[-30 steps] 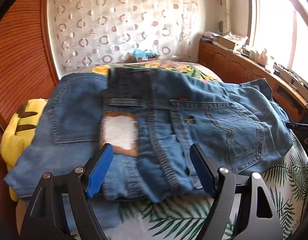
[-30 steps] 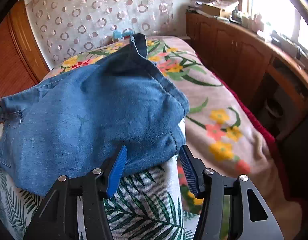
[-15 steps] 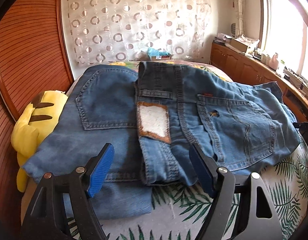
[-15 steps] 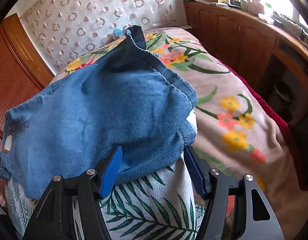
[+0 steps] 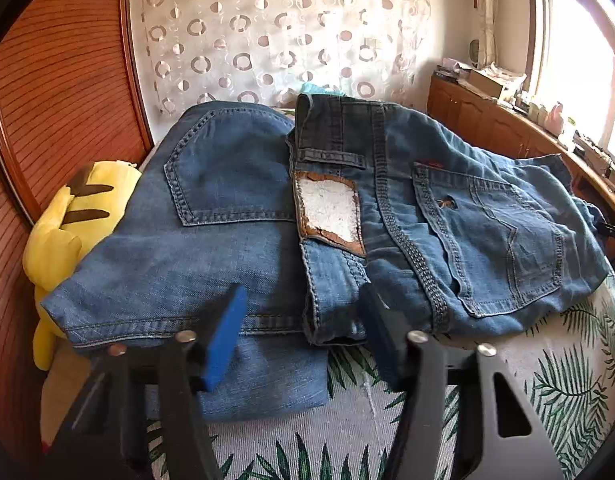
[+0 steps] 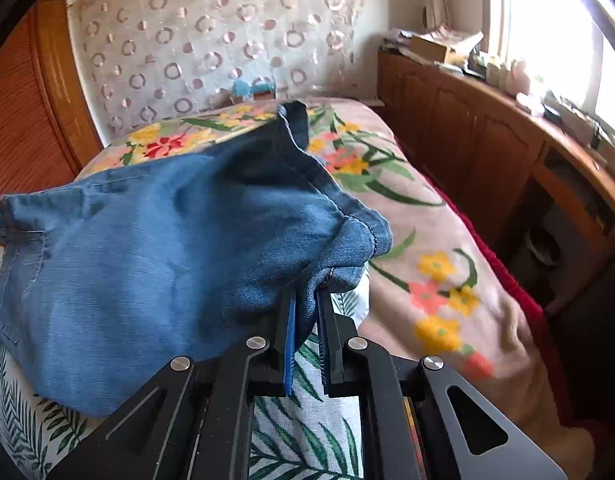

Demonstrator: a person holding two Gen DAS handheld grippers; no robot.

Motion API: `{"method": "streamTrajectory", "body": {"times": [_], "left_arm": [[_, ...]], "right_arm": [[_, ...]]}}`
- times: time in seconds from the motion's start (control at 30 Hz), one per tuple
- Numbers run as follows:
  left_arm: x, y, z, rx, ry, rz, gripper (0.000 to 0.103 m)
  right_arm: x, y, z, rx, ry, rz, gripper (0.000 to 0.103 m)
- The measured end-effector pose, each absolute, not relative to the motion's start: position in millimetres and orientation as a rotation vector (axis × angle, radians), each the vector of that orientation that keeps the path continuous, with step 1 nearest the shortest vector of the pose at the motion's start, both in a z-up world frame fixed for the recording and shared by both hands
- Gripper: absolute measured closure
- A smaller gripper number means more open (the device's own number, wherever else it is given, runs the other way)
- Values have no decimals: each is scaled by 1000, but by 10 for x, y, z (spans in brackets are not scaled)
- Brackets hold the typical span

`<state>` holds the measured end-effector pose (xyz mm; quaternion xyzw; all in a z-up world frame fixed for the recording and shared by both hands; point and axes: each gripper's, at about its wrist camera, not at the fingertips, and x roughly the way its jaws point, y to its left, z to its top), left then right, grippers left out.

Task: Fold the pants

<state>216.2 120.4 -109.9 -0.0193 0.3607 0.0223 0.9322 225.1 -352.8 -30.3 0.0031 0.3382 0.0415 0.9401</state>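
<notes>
1. A bed (image 6: 435,240) fills the room's middle, covered by a floral blanket (image 6: 427,208) and, nearer the cameras, a white sheet printed with green palm leaves (image 5: 563,392).
2. A white curtain with ring patterns (image 5: 267,32) hangs behind the bed. A wooden slatted wall (image 5: 59,80) stands to the left and a long wooden cabinet (image 6: 487,136) runs under a bright window on the right.
3. A pair of blue jeans (image 5: 211,240) lies across the bed, folded lengthwise, back pockets up. A worn brown-edged waist patch (image 5: 329,210) sits near the middle, between the two back pockets.
4. In the left wrist view the jeans' near edge, with the waistband fold, rests on the leaf sheet just ahead of the gripper.
5. A yellow stuffed toy with dark stripes (image 5: 63,232) lies at the bed's left edge, partly under the jeans.
6. The left gripper (image 5: 303,328) hovers at the near edge of the jeans. Its jaws are closing and stand partly apart, with the denim edge and waistband fold in the gap; the blue pads (image 5: 223,332) do not press on the cloth.
7. The right gripper (image 6: 305,312) has its jaws drawn together, clamped on a bunched corner of the jeans (image 6: 167,256) at the right end. The denim rises in a fold from the pinch and spreads back to the left over the bed.
</notes>
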Motion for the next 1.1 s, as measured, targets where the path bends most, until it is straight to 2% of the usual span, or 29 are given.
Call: {"method": "streamTrajectory", "body": {"times": [0.23,0.4,0.5,0.53,0.87,1.1], "left_arm": [[2144,1148,-1126,-71,770,-37,60],[2179,1073,-1197,-48,789,-44,61],[2165,1015,-1153,-7,772,-40,76],[2147,993,-1118,6,760,-40,91],[2024,967,-808,30,685,-45,99],[1838,919,-526,38,626,-69,99]], "right_arm": [[2182,-3533,-333,-3,660,104,94],[2157,-3557,-314,-10,647,115,94],[2171,-3542,-298,-32,640,116,94],[2176,-3541,-297,-39,635,118,94],[2145,-3578,-253,-69,581,116,95],[2014,-3636,-192,-73,539,114,96]]}}
